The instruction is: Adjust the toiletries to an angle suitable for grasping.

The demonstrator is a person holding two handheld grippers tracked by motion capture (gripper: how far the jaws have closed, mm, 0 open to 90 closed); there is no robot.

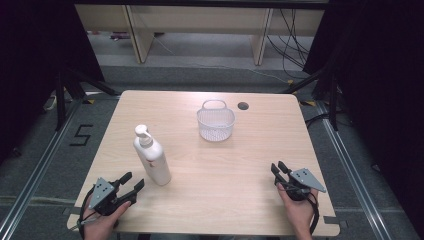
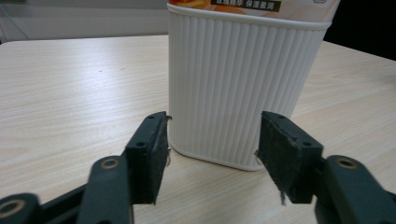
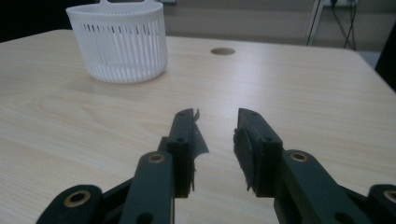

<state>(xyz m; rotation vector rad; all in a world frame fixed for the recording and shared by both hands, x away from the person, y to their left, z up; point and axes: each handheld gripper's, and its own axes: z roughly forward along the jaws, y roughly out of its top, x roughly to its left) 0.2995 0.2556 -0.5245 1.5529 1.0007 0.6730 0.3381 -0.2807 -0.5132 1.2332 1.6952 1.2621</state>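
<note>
A white pump bottle [image 1: 152, 157] with a ribbed body stands upright on the left half of the wooden table [image 1: 235, 170]. My left gripper [image 1: 134, 180] rests near the front left corner, open, its jaws pointing at the bottle's base. In the left gripper view the bottle [image 2: 243, 84] stands just beyond the parted jaws of the left gripper [image 2: 212, 130], with nothing between them. A white slatted basket [image 1: 216, 122] with a handle sits at the table's centre back. My right gripper [image 1: 278, 166] lies at the front right, open and holding nothing. In the right gripper view the basket [image 3: 119, 44] stands far ahead and to the left of the right gripper [image 3: 217, 116].
A round cable hole [image 1: 243, 106] lies just right of the basket, near the table's far edge. Black stands and curtains flank the table. A floor marking "5" [image 1: 82, 135] shows at the left, and wooden furniture legs [image 1: 137, 35] stand beyond the table.
</note>
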